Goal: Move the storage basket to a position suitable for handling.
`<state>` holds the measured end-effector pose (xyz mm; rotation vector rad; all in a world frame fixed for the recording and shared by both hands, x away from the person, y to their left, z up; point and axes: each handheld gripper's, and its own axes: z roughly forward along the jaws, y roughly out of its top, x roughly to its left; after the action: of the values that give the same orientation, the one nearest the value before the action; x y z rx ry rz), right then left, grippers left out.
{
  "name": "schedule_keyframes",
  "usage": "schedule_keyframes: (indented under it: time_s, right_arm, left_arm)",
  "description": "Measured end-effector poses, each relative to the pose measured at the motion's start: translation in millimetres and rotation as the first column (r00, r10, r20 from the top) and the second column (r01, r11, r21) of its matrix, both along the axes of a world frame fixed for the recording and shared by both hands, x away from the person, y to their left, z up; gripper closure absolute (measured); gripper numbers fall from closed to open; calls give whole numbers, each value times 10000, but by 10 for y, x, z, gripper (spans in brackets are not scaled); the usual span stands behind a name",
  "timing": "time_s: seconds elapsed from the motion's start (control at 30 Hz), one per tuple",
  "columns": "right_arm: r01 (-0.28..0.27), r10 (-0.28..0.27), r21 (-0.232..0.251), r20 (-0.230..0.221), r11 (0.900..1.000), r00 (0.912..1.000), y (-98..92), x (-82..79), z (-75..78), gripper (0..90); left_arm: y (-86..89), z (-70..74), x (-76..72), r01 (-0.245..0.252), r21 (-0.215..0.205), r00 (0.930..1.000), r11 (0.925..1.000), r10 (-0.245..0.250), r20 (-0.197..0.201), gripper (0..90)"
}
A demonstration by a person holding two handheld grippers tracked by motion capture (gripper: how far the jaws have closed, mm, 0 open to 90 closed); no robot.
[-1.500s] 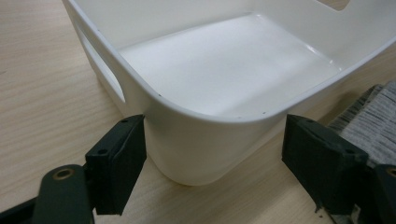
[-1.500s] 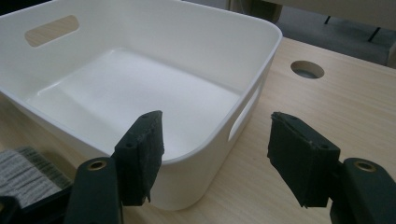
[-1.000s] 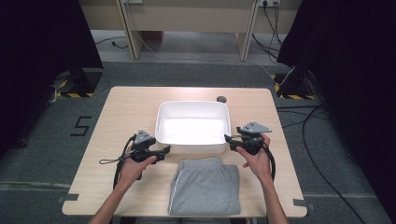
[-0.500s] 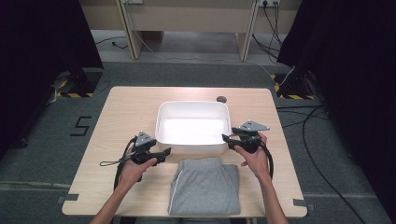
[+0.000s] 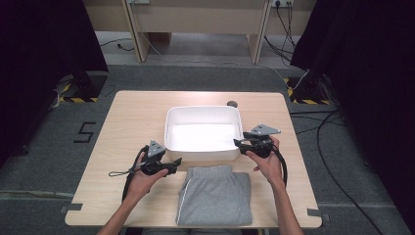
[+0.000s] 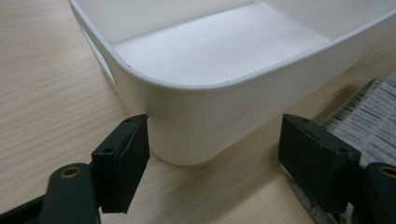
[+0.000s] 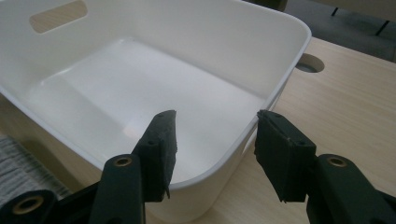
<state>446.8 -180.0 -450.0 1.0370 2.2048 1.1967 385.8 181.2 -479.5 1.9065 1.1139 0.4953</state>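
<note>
A white plastic tub (image 5: 203, 113) stands empty at the middle of the wooden table (image 5: 132, 117). Folded grey clothing (image 5: 215, 196) lies just in front of it. My left gripper (image 5: 177, 161) is open at the tub's near left corner (image 6: 187, 121), which sits between the jaws without touching them; the grey cloth (image 6: 369, 116) lies beside the right jaw. My right gripper (image 5: 239, 143) is open at the tub's near right corner. In the right gripper view, the tub's rim (image 7: 280, 84) runs between the jaws of the right gripper (image 7: 215, 149), one over the inside and one outside.
A round cable hole (image 5: 231, 103) is set in the table behind the tub, also seen as the hole (image 7: 310, 63) past the rim. The tub has a handle slot (image 7: 58, 16) in its far wall. Bare wood lies left and right of the tub.
The right gripper has edged slightly left toward the tub's rim. The left gripper has shifted only a little toward the tub's corner. Both stay open.
</note>
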Motion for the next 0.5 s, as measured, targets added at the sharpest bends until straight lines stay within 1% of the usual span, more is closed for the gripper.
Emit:
schedule_keyframes:
  time_s: [0.07,0.1,0.13,0.17,0.27,0.3,0.33,0.37,0.4,0.43,0.47,0.5]
  right_arm:
    - [62,-61,-80,68,9999,10000,-10,13,-4,489]
    - [10,-10,48,1,10000,10000,-26,22,-7,489]
    - [10,-10,48,1,10000,10000,-26,22,-7,489]
    - [6,-6,119,-10,9999,10000,-36,27,-11,490]
    - [38,-38,116,-22,9999,10000,-32,22,-10,489]
    - [28,-28,62,28,10000,10000,-28,26,-9,487]
    - [28,-28,62,28,10000,10000,-28,26,-9,487]
    - [59,-59,100,26,9999,10000,-29,24,-11,482]
    - [70,-70,146,-11,9999,10000,-32,22,-11,472]
    - [86,-85,188,-70,9998,9999,-31,20,-10,461]
    - [181,-180,146,-50,9997,9998,-28,10,-3,428]
    - [370,-369,-82,71,9993,9993,-21,-11,15,387]
  left_arm:
    - [-22,2,-11,39,78,10000,10000,-40,22,245]
    - [-21,1,-10,59,93,10000,9999,-60,29,243]
    - [-21,1,-10,59,93,10000,9999,-60,29,244]
    - [-7,5,-2,64,-78,10000,9999,-64,-30,244]
    - [0,4,2,103,-123,9999,9999,-104,-44,243]
    - [13,-3,8,135,-263,9999,9996,-137,-73,243]
    - [13,-3,8,135,-263,9999,9996,-137,-73,243]
    - [20,-6,15,133,-369,9999,9992,-136,-69,243]
    - [38,-14,30,169,-574,9998,9982,-173,-74,242]
    - [38,-14,30,169,-574,9998,9982,-173,-74,244]
    - [93,-29,41,245,-991,9996,9948,-256,-103,257]
    - [111,-30,40,200,-1050,9996,9943,-217,-151,259]
